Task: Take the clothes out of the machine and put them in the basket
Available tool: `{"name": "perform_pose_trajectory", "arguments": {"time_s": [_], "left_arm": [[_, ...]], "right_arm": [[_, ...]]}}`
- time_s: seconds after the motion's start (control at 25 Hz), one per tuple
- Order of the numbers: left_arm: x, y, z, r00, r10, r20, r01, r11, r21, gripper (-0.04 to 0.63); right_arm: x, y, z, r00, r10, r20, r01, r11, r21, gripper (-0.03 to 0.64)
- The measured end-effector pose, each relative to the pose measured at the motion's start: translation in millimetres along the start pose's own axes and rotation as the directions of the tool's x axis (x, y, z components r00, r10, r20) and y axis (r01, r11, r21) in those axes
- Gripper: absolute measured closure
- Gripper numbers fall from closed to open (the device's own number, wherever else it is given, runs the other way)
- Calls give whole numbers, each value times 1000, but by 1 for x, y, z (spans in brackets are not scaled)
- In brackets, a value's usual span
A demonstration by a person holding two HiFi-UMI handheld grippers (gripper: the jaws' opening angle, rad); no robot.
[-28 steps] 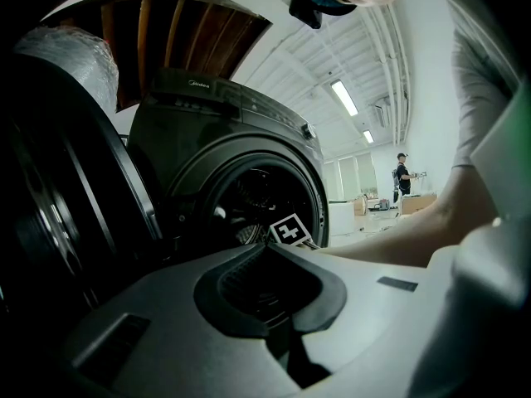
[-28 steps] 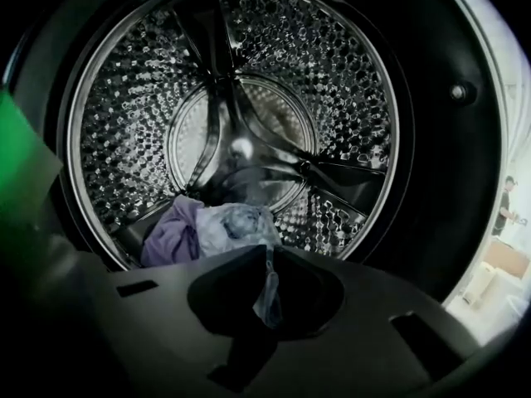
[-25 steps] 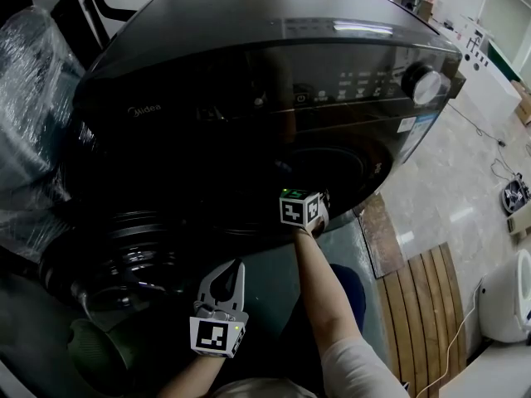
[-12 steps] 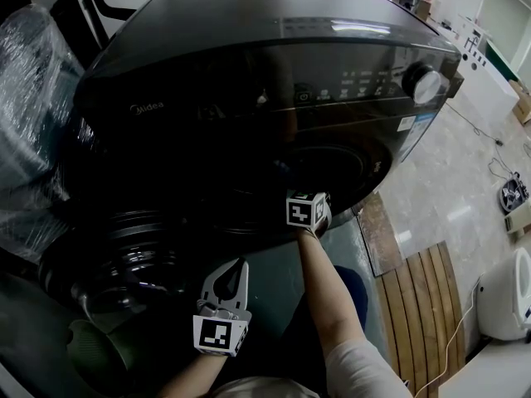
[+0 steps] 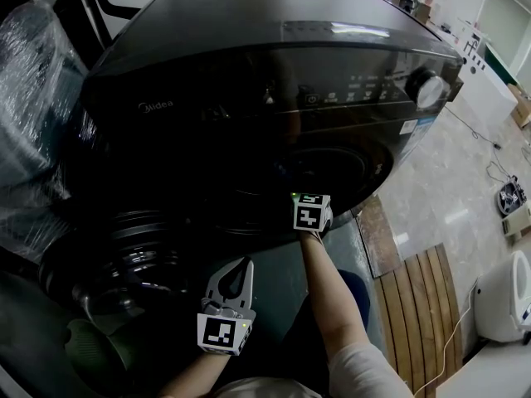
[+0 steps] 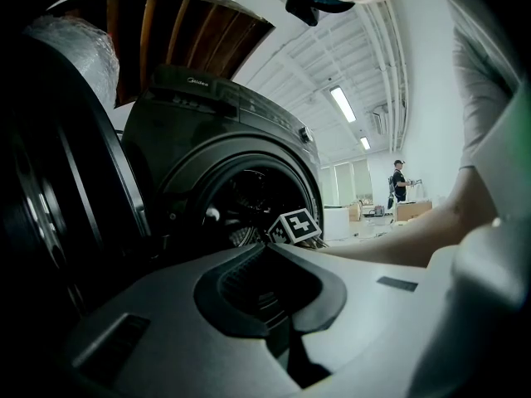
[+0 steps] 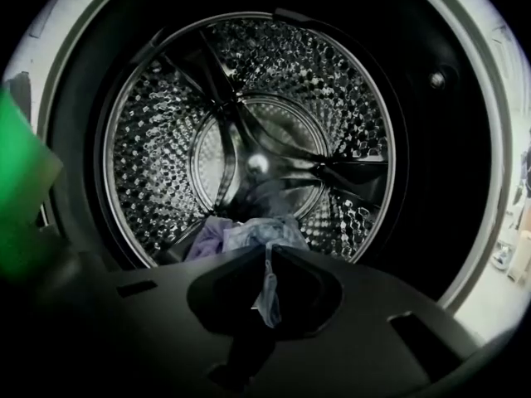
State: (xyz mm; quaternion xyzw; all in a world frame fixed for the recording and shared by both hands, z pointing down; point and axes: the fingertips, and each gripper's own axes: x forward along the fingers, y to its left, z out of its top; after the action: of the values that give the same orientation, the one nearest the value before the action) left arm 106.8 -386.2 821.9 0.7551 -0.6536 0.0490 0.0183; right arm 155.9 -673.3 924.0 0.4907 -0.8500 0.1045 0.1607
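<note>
Clothes (image 7: 249,232) lie in a small heap of pale blue and purple at the bottom of the drum (image 7: 249,114), in the lower middle of the right gripper view. The right gripper (image 7: 267,254) points into the drum. Its fingers are squeezed tight on a thin bit of the pale cloth, which hangs down between them. The drum is shiny metal with lots of little bumps and holes. In the head view this gripper is at the round opening of the machine (image 5: 249,73), in the lower middle of the frame. The person's bare arm (image 5: 332,305) runs down from it toward the bottom edge. The machine is big and dark, with a round knob (image 5: 429,91) at the upper right. Its door (image 5: 124,255) stands open at the lower left. The left gripper (image 5: 243,264) is below the machine's front, just right of the door and well apart from the clothes. Its fingers are pressed together with nothing between them. A green thing (image 5: 95,347) shows in the bottom left corner; I cannot tell what it is. Something wrapped in clear plastic (image 5: 33,98) stands at the left edge. Wooden boards (image 5: 423,297) lie on the floor at the lower right.
</note>
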Motion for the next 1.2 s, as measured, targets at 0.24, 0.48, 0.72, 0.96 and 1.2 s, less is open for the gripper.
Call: {"name": "perform_pose_trajectory", "arguments": {"time_s": [0.24, 0.48, 0.72, 0.96, 1.2], "left_arm": [[1, 0, -1, 1000, -10, 7, 10, 1000, -17, 575], [6, -1, 1, 999, -28, 16, 29, 999, -34, 575], [11, 2, 4, 999, -31, 19, 31, 999, -39, 575], [13, 1, 6, 999, -47, 28, 48, 998, -44, 575], [16, 1, 7, 998, -56, 31, 57, 998, -41, 575]], "right_arm": [[-6, 9, 0, 1000, 27, -5, -27, 1000, -3, 588], [-18, 10, -1, 999, 37, -15, -37, 999, 2, 588], [-36, 11, 18, 998, 59, 37, -60, 998, 28, 588], [-47, 16, 18, 996, 80, 43, -81, 996, 28, 588], [-61, 19, 13, 992, 120, 46, -122, 992, 43, 586]]}}
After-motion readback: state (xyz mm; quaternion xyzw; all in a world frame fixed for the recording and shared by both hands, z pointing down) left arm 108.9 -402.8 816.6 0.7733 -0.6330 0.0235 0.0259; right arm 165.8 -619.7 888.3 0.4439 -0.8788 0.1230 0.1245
